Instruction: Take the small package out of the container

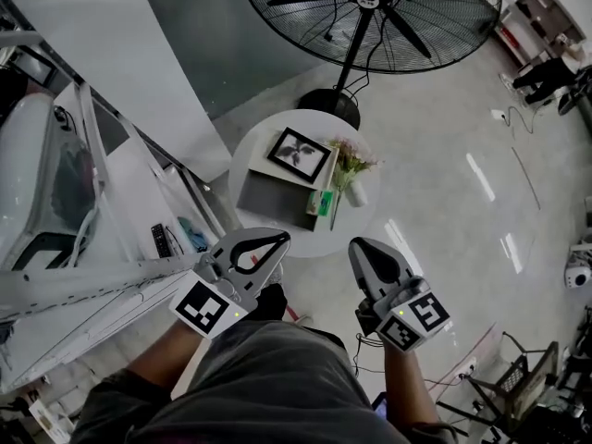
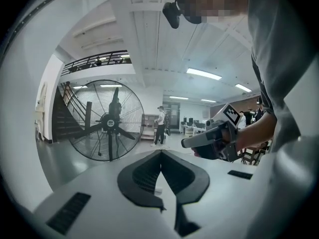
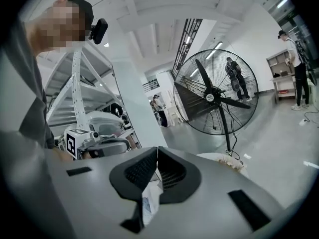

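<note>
In the head view a round white table (image 1: 277, 239) carries a flat grey container (image 1: 266, 195). A small green package (image 1: 324, 202) lies at the container's right edge; whether it is inside I cannot tell. Both grippers hang above the floor on the near side of the table, away from the package. My left gripper (image 1: 280, 240) (image 2: 160, 152) has its jaws meeting at the tips, with nothing between them. My right gripper (image 1: 356, 245) (image 3: 157, 149) is shut too; a whitish patch shows through the gap behind its tips, and I cannot make out what it is.
A framed picture (image 1: 301, 153) and a vase of flowers (image 1: 350, 169) share the table. Beyond it stands a large floor fan (image 1: 370, 12). White shelving and a slanted beam (image 1: 83, 276) run along the left. Cables lie on the glossy floor at the right.
</note>
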A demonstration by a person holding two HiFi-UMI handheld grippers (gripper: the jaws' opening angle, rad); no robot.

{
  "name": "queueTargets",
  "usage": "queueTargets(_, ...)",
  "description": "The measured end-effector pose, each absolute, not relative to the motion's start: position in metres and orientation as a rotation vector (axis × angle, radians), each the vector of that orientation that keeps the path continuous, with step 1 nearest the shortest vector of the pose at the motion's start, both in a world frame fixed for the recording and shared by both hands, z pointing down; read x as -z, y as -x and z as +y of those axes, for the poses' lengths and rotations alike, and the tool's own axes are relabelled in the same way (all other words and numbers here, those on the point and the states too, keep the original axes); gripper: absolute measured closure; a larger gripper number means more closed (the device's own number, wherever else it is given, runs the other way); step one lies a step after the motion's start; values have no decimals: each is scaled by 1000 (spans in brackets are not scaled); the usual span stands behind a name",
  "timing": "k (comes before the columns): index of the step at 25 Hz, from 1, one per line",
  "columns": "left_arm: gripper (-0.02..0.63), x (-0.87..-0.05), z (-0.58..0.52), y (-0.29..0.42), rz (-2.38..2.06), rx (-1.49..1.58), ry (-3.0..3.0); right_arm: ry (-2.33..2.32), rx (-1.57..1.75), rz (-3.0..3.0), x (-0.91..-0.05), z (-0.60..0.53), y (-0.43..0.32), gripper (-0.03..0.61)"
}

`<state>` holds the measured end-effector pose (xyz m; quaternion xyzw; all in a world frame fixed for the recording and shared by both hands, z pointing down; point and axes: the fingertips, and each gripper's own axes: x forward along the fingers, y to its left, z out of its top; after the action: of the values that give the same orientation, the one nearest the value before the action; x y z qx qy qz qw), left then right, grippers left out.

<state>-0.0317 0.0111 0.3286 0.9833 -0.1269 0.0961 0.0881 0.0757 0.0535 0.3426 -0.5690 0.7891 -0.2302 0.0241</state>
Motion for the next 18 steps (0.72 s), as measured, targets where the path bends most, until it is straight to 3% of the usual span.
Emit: queueTargets(18,598,-370,-62,18,-434,-350,-2807,1796,870,2450,-387,-29,-104,555)
